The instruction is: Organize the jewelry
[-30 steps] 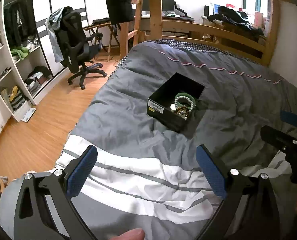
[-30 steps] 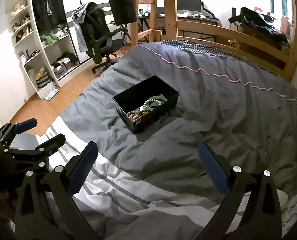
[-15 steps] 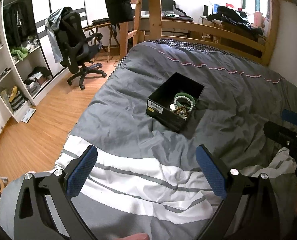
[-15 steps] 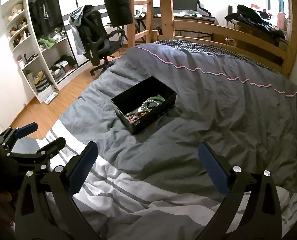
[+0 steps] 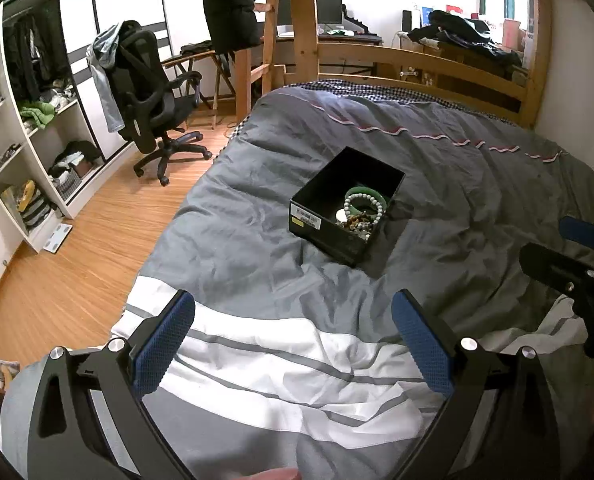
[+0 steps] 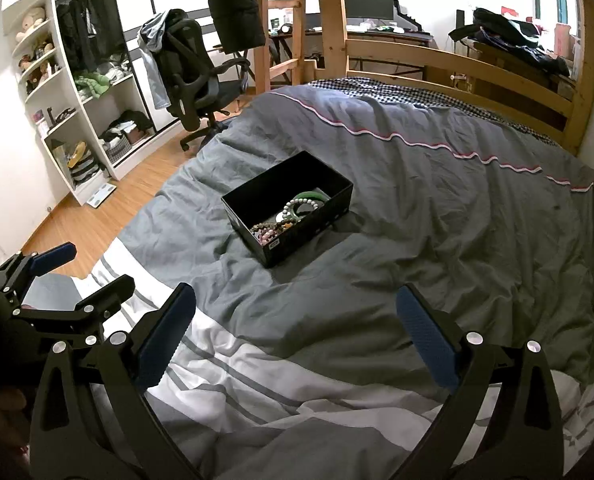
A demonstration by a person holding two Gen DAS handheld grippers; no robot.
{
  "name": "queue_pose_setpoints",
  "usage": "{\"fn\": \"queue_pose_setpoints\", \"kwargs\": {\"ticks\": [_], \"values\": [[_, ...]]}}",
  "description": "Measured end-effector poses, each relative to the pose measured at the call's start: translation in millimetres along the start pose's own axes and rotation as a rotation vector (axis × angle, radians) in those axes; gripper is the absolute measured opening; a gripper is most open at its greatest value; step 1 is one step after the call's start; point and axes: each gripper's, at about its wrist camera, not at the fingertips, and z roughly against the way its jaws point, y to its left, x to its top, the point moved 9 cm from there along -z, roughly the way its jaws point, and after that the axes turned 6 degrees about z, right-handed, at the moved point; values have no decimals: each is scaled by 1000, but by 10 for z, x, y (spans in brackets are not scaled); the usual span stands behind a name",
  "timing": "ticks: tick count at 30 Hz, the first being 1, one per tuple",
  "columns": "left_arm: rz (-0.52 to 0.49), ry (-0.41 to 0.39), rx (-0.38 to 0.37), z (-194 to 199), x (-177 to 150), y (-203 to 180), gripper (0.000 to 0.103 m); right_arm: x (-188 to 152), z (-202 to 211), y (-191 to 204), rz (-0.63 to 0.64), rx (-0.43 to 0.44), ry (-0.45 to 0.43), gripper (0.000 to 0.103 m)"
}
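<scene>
On our grey duvet (image 5: 257, 248) sits a black box (image 6: 281, 246) holding bracelets (image 5: 363, 210); left gripper (image 5: 293, 340) and right gripper (image 6: 297, 334), fingers spread and empty, hover well short.

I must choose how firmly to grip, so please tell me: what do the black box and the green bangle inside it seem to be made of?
The black box looks like matte cardboard: thin straight walls, a printed label on its side. The green bangle looks like polished stone, perhaps jade, or glass: a smooth, glossy, solid ring. Neither can be told for certain from here.

Black box (image 5: 329, 232), grey white-striped duvet (image 5: 257, 240), perhaps green bangle (image 5: 367, 192)
</scene>
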Motion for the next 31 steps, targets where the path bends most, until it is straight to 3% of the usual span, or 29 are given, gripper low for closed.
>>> {"fn": "queue_pose_setpoints", "kwargs": {"ticks": [31], "values": [[29,13,-30,30,-31,14,97,-53,-38,-2,1,3,9,99]]}}
